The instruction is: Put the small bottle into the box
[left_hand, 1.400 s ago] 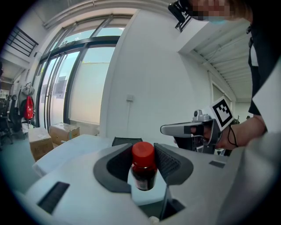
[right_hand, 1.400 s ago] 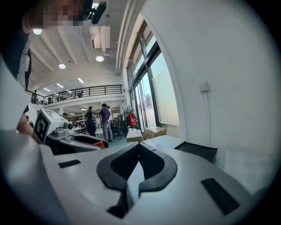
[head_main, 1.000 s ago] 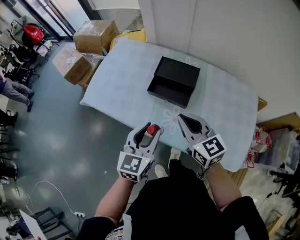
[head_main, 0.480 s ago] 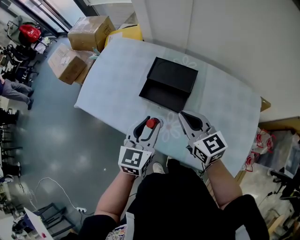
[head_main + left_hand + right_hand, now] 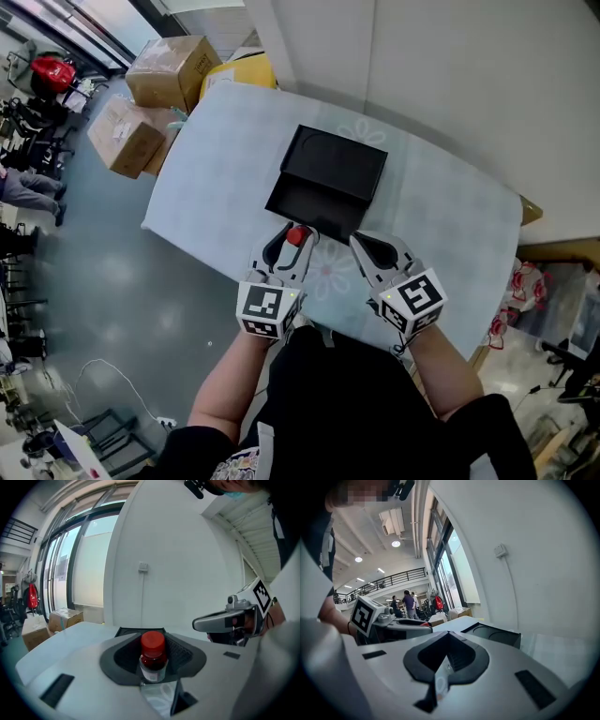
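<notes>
A person stands at the near edge of a pale blue, flower-patterned cloth-covered desk (image 5: 216, 178), a handheld gripper in each hand.

The left gripper (image 5: 289, 246) is closed around a small clear bottle with a red screw cap and dark reddish contents (image 5: 153, 656). The bottle stands upright between the jaws' dark ribbed pads, above the desk. The right gripper (image 5: 367, 249) is level with it on the right. Its jaws are pressed together and hold nothing.

Just ahead of the left gripper's tips lies an open black rectangular box (image 5: 305, 202). Its lid lies back on the far side.

The step in hand appears to be carrying the bottle to the box, and it is not yet inside. The next move likely calls for carrying it forward over the open tray. Then it must be lowered, kept upright, and the jaws parted.

The jaws hide the bottle's lower half, and its label is too small to read. The box's interior is dark, so its depth and contents cannot be made out. Beyond the desk are brown cardboard cartons (image 5: 169, 67) on the floor.
</notes>
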`<state>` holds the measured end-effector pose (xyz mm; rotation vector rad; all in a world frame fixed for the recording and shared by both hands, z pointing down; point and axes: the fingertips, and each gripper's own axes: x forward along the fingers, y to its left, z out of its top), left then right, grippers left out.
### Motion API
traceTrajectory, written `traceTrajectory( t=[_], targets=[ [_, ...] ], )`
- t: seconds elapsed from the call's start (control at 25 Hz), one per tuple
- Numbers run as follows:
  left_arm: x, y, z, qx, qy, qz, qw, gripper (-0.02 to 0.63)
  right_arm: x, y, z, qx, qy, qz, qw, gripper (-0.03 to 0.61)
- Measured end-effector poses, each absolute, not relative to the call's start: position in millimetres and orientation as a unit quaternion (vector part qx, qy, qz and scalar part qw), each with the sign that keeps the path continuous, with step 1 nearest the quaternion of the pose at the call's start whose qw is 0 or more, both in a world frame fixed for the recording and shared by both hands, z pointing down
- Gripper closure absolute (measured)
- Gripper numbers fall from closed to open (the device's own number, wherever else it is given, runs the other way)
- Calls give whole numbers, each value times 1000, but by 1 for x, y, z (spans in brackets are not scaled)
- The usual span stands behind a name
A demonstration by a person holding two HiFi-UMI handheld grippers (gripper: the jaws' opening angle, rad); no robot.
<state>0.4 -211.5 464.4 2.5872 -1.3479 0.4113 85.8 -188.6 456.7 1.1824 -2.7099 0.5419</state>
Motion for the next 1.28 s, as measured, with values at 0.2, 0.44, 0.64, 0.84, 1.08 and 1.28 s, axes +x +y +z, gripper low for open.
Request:
traceTrajectory(
  t=[0.2,0.44,0.64,0.84,1.08,1.28],
  targets=[
    [3,-237,476,877,-448,146,95,457,85,-200,467,395,-896,186,79,569],
    [6,-262,495,885,-427,162,92,457,82,-218,481,415,-883,203,85,569],
    [9,-279,518,893,-402,183,84,457,78,-233,494,432,-871,217,92,569],
    [8,-292,546,899,-381,198,87,457,73,-244,510,445,-860,231,97,569],
    [10,-302,572,901,-366,211,97,457,76,-246,529,458,-846,250,107,569],
    [13,-307,585,900,-363,220,98,457,79,-248,540,464,-841,259,106,569]
  ],
)
